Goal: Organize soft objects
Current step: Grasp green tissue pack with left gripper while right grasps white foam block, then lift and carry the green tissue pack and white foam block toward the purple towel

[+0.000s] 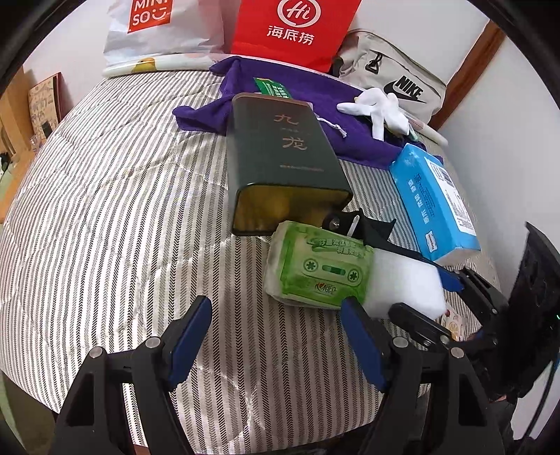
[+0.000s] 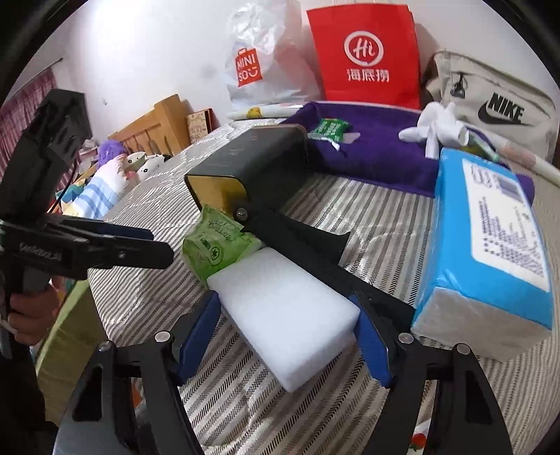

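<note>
1. Bed: a mattress under a grey-and-white herringbone-striped quilted cover [image 1: 115, 196] carried every item listed.
2. Dark green rectangular metal tin with gold characters [image 1: 280, 154]: it lay on its side at mid-bed, its open, gold-lined mouth turned toward the near edge.
3. Green plastic-wrapped pocket tissue pack with a cassette print [image 1: 315, 269]: it lay just in front of the tin's mouth, touching the white block at its right end.
4. White rectangular foam sponge block [image 2: 290, 315]: it rested on the cover between the blue pads of the right gripper [image 2: 287, 332]. The right pad met the block's side; on the left side contact could not be told, so neither could a grip.
5. Left gripper [image 1: 276, 336]: its jaws stood apart with nothing between them, just near and left of the green pack. A hand [image 2: 29, 304] gripped its handle.
6. Blue plastic-wrapped soft tissue pack with a white label [image 1: 434, 203]: at right, beside the block.
7. Purple cloth [image 1: 315, 105]: spread beyond the tin, bearing a small green sachet [image 1: 273, 87] and a white crumpled glove [image 1: 378, 108].
8. Far wall: a white plastic shopping bag with a red logo [image 1: 157, 31], a red paper bag [image 1: 297, 31] and a beige fabric pouch with a black logo [image 1: 395, 77].
</note>
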